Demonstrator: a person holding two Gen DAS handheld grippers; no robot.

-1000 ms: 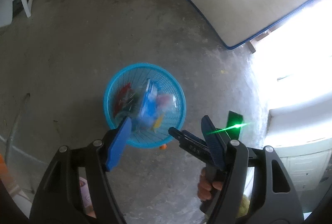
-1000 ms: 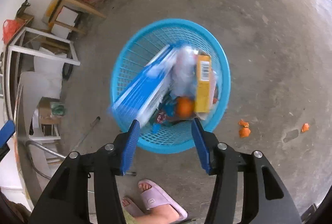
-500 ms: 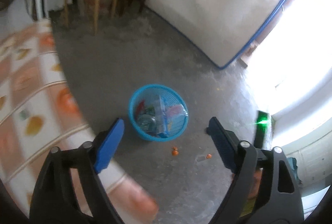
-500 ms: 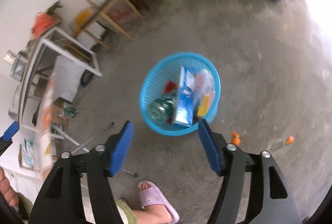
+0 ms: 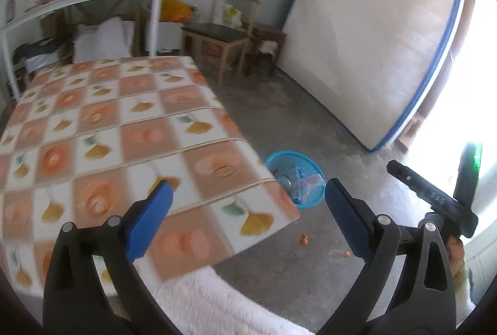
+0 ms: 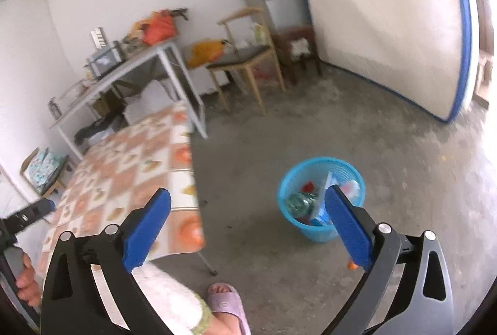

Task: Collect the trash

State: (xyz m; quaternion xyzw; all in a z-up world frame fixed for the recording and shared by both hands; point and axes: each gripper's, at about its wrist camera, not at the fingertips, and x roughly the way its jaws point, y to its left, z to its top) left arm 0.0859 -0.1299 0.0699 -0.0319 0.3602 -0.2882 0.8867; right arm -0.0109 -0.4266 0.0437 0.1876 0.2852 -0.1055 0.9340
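Between drops: both grippers empty above the table.
Left gripper (image 5: 247, 210) and right gripper (image 6: 248, 218), jaws just opened wide, hold nothing; blue basket (image 6: 287, 186) sits filled beyond the tabletop (image 5: 124, 133) corner; next, orange scraps (image 5: 303, 239).

Blue basket (image 6: 320, 234) on concrete floor (image 6: 403, 179)

Checked-cloth table (image 5: 130, 130) nr wooden chair (image 5: 228, 37) & mattress (image 5: 372, 40) leaning on wall.

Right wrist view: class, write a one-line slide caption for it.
Open, empty right gripper above a concrete floor, blue trash basket beside a patterned table.
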